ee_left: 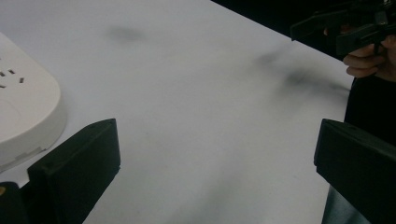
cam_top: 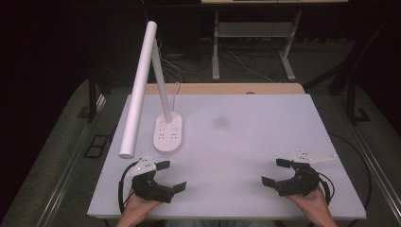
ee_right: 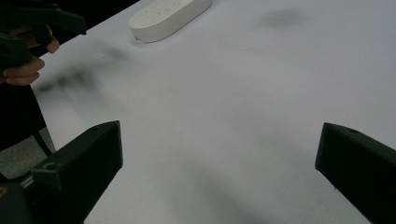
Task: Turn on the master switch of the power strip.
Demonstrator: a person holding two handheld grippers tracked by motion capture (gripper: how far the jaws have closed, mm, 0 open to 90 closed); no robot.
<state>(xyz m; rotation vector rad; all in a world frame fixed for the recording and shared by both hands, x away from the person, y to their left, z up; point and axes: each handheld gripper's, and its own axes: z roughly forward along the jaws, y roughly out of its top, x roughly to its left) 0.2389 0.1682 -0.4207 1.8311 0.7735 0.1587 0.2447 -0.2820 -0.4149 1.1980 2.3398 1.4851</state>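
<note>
White surface (cam_top: 265, 142) nearly bare, dark room behind. Tall white desk lamp (cam_top: 142, 85) stands at the left, its oval base (cam_top: 169, 134) flat, long head slanting down toward the near edge. Nothing started, I'd say; any next move means reaching in. Left tool (cam_top: 171, 176) and right tool (cam_top: 273, 172) hover low, jaws wide apart, holding nothing.

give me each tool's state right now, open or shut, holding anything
Left tool: open, jaws wide apart, holding nothing, near the lamp base.
Right tool: open, jaws wide apart, holding nothing, over the bare white table.
</note>
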